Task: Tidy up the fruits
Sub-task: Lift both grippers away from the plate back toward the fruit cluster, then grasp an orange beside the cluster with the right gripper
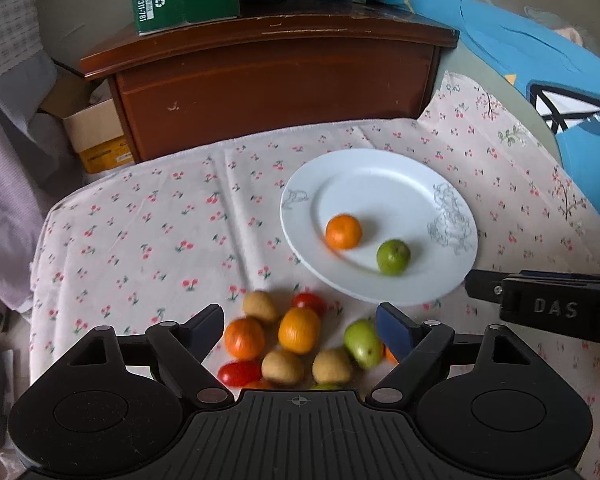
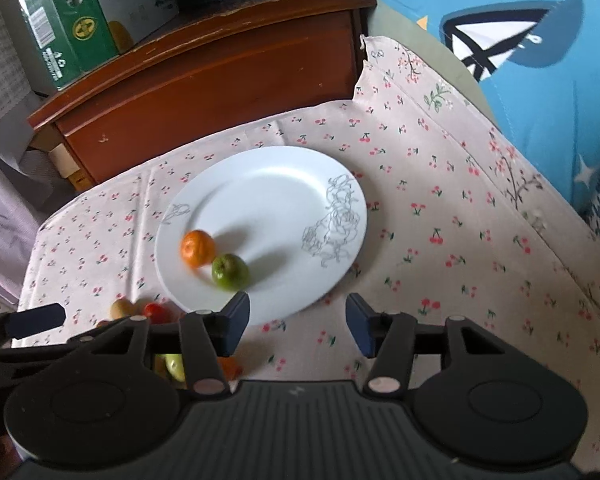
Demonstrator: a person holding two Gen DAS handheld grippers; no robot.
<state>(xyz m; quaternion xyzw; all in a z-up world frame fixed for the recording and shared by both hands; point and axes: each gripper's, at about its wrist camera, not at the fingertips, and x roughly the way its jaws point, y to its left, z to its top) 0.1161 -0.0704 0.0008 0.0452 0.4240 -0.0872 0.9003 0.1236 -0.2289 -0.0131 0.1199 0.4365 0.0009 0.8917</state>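
Both grippers, left gripper (image 1: 300, 330) and right gripper (image 2: 298, 322), have jaws open and empty. The round orange mandarin (image 1: 343, 231) and the small green fruit (image 1: 393, 257) can roll off the shallow white plate (image 1: 380, 168) if another fruit bumps them.

White plate (image 1: 380, 184), cherry-print cloth (image 1: 140, 232), orange mandarin (image 1: 343, 232)

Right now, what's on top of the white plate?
On the white plate sit an orange and a green fruit, close together near its edge. Nothing else is on it; the right gripper hides a bit of the near rim.
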